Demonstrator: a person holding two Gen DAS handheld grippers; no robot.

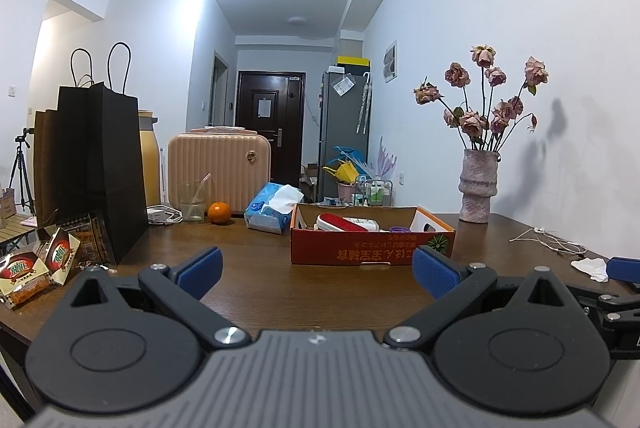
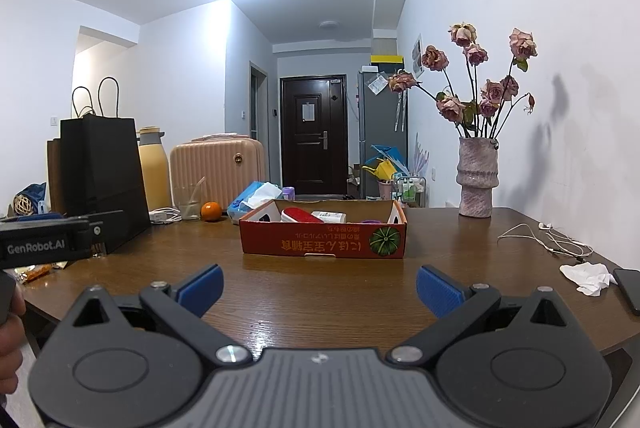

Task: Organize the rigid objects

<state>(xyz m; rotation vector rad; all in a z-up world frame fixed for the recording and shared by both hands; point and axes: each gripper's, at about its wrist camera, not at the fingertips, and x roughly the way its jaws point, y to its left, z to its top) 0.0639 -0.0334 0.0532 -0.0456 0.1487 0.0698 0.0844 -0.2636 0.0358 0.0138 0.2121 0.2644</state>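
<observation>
Left gripper point(image 1: 316, 270), right gripper point(image 2: 320, 286): jaws spread wide, empty, hovering over table point(image 2: 320, 292) short of cardboard box point(image 2: 324, 240).

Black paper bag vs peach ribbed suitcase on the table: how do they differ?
The black paper bag is taller, with smooth flat sides and upright loop handles; the peach ribbed suitcase is lower, rounded at its corners and ridged. The bag stands nearer the camera, the suitcase farther back. Both stand upright at the table's left.

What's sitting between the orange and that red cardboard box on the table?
A blue tissue pack lies between the orange and the cardboard box, clearest in the left wrist view.
</observation>
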